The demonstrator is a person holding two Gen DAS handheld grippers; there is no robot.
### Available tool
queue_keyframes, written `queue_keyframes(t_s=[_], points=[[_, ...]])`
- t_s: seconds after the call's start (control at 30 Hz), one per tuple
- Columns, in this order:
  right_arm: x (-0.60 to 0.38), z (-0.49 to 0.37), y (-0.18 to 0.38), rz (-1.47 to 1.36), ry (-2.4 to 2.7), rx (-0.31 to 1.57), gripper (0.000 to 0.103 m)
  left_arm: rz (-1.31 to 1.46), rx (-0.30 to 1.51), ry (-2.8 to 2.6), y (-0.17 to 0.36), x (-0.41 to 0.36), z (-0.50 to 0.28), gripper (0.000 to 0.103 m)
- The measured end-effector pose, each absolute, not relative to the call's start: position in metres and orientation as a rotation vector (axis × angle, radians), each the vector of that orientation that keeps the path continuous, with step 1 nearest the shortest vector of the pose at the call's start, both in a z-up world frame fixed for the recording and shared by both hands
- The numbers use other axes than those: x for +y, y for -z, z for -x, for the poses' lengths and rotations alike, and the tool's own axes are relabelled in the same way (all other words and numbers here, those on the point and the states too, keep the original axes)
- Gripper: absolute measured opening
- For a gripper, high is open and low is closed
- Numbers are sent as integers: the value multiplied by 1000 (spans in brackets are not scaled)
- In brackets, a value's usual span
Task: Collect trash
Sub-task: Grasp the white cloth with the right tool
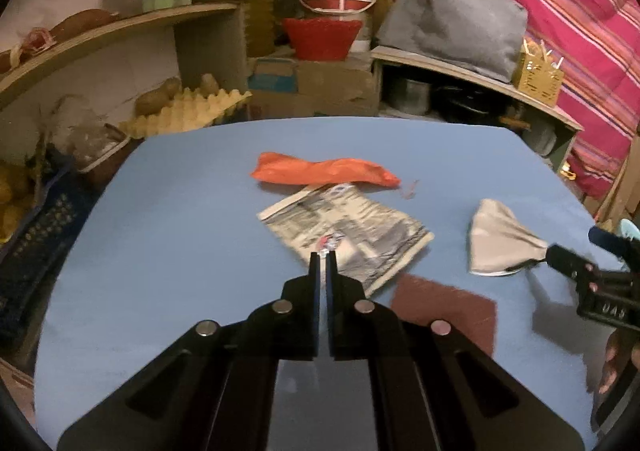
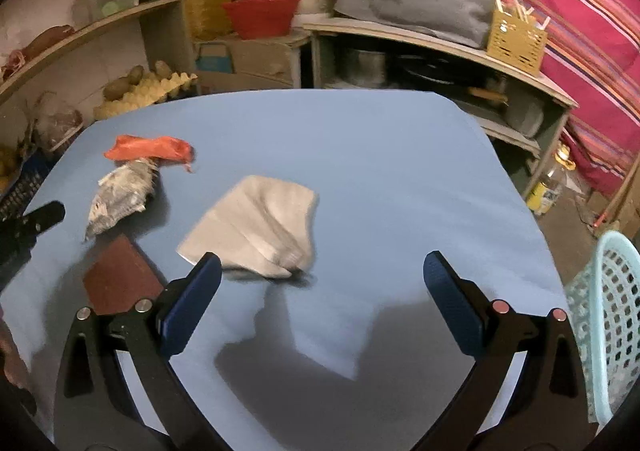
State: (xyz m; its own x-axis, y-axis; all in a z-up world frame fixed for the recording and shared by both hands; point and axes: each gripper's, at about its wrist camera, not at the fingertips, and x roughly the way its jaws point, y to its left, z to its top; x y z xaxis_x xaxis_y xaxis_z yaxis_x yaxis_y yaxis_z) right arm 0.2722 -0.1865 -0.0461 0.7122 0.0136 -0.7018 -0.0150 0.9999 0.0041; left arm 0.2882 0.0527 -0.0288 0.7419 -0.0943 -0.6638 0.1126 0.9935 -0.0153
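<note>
Now my left tool (image 1: 322, 257) is pinched on the printed wrapper (image 1: 352, 235); my right tool (image 2: 324, 271) gapes wide, the grey cloth (image 2: 256, 227) at eleven o'clock, the basket (image 2: 608, 315) at three.

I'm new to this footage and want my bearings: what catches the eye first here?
An orange wrapper lies far on the blue table, with a crumpled printed packet just nearer. The left gripper is nearly shut over that packet; the right gripper gapes open by a pale grey pouch, a turquoise basket at the table's right.
</note>
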Motion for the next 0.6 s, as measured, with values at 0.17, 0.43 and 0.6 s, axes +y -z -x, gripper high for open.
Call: queue_keyframes(t_s=[0.17,0.43,0.6], points=[[-169,-293,50,-18,-28,787,98,3,745,83,28,68,-292,4],[-155,-315,72,-2,-31,885,73,104,762,37,22,98,-301,4],[-152,-313,75,-3,-88,905,44,133,768,24,23,100,-303,4]])
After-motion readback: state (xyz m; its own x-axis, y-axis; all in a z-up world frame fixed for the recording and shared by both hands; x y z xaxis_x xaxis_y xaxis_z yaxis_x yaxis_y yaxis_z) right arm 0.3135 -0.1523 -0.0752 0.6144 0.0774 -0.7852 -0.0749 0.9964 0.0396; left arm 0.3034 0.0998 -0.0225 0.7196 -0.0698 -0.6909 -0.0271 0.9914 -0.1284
